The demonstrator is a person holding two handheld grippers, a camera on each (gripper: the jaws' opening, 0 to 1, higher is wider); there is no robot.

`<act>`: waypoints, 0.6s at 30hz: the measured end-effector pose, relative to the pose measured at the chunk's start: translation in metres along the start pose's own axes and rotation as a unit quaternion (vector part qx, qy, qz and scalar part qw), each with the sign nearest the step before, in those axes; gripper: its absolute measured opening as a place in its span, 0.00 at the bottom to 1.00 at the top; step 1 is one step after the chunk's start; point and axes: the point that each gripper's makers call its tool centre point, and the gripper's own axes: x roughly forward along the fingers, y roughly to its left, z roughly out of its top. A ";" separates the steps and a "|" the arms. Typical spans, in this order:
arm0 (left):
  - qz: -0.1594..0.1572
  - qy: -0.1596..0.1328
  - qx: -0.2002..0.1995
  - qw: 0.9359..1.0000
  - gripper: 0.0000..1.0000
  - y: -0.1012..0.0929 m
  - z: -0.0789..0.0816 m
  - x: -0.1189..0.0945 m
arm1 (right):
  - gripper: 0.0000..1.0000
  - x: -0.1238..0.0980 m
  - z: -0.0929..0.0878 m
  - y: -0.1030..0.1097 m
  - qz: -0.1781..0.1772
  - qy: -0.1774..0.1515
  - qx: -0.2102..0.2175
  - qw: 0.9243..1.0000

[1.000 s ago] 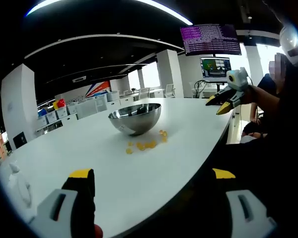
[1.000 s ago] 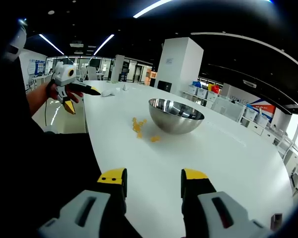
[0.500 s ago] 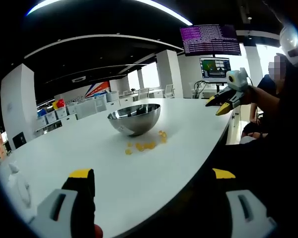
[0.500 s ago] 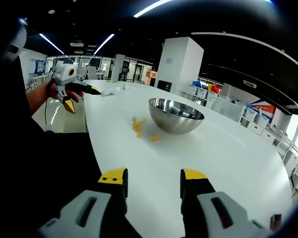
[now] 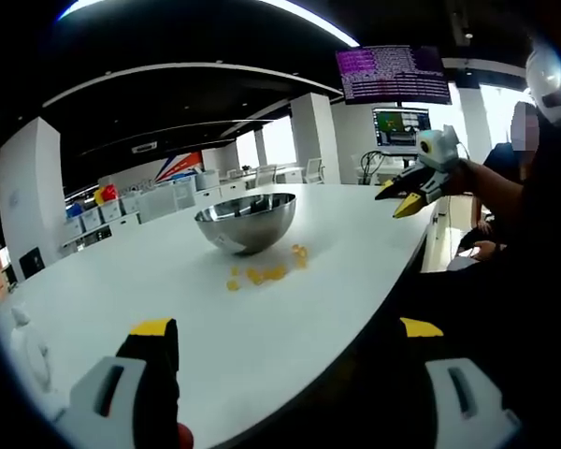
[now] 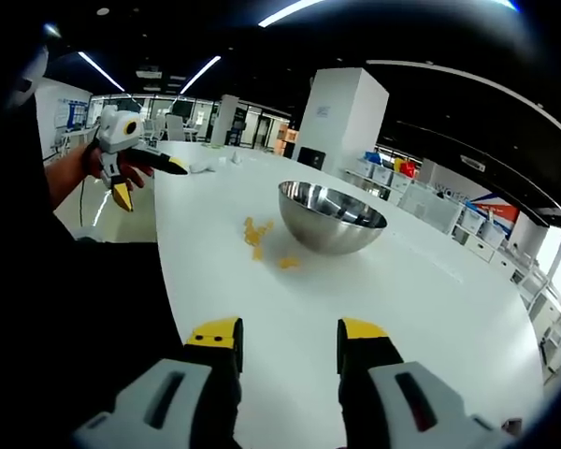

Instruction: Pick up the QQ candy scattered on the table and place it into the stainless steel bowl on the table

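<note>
In the left gripper view, the left gripper (image 5: 285,341) has its jaws spread wide with nothing between them, low over the table (image 5: 355,234); yellow QQ candy (image 5: 262,274) lies scattered just beside the stainless steel bowl (image 5: 243,222). In the right gripper view, the right gripper (image 6: 288,335) is parted and grips nothing, well short of the candy (image 6: 257,236) by the bowl (image 6: 331,217).

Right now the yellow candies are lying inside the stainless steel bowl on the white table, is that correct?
Not quite: the right gripper view shows the yellow candies lying on the white table beside the stainless steel bowl, not inside it.
</note>
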 end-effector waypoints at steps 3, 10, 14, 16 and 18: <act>-0.001 -0.005 -0.004 1.000 0.95 0.000 0.001 0.000 | 0.39 0.011 0.007 -0.001 0.003 -0.002 -0.001 1.000; 0.003 -0.008 -0.007 1.000 0.95 0.003 0.001 -0.007 | 0.38 0.046 0.015 0.001 0.023 0.008 -0.019 1.000; 0.005 -0.005 -0.008 1.000 0.92 0.005 0.000 -0.009 | 0.36 0.072 0.020 0.003 0.036 0.015 -0.024 0.999; 0.006 -0.008 -0.008 1.000 0.92 0.006 0.000 -0.011 | 0.35 0.085 0.022 0.005 0.044 0.019 -0.027 0.998; 0.005 -0.014 -0.012 1.000 0.93 0.006 0.001 -0.013 | 0.35 0.099 0.023 0.009 0.055 0.022 -0.026 0.998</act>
